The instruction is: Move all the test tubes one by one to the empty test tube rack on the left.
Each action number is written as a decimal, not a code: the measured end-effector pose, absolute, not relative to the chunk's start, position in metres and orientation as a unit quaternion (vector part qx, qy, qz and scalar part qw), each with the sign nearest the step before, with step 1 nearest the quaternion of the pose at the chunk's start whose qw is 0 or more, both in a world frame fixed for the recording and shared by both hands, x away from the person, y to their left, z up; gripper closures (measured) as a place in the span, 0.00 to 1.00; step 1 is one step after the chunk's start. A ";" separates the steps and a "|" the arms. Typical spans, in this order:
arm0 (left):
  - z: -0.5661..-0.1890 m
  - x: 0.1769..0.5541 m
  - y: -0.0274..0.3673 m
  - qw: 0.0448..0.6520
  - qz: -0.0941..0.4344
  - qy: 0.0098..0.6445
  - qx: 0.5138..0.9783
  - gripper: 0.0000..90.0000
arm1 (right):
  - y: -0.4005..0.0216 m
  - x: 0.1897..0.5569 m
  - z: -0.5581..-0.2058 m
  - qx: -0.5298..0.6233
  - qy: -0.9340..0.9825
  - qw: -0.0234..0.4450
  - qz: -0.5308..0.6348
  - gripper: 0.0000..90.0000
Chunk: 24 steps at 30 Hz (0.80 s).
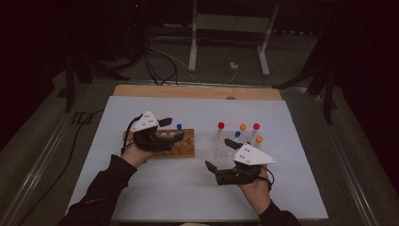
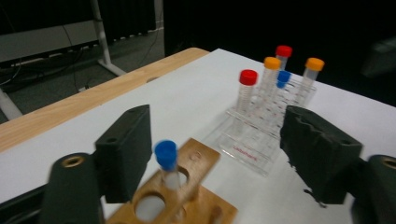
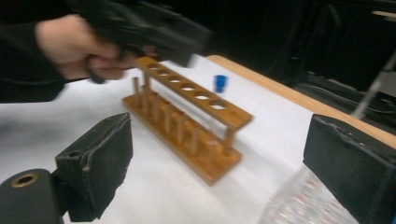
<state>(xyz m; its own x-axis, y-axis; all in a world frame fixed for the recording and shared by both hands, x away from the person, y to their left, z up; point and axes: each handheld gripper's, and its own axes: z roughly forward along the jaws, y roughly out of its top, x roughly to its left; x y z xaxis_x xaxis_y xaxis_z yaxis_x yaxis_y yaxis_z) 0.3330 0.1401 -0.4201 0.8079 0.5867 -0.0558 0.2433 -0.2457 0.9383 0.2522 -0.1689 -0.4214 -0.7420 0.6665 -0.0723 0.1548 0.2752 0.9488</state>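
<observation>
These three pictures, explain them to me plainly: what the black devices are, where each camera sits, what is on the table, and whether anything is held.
A person sits at a table and holds a hand-operated two-jaw gripper in each hand; there is no robot arm. The high view looks down from above: the left gripper is over a wooden rack, and the right gripper hangs near a clear plastic rack. The other two pictures come from small cameras riding on each gripper, looking out between its black jaws.

On the white table cover, the wooden rack holds one blue-capped tube. The clear rack holds tubes with red, orange and blue caps.

Nothing is held. The left gripper's jaws stand apart on either side of the blue-capped tube without touching it, and the right gripper's jaws are open too.
</observation>
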 end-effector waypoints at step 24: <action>-0.442 0.257 0.150 0.555 0.115 0.243 0.787 0.05 | -0.193 0.282 -0.447 0.487 0.700 0.275 0.445 0.32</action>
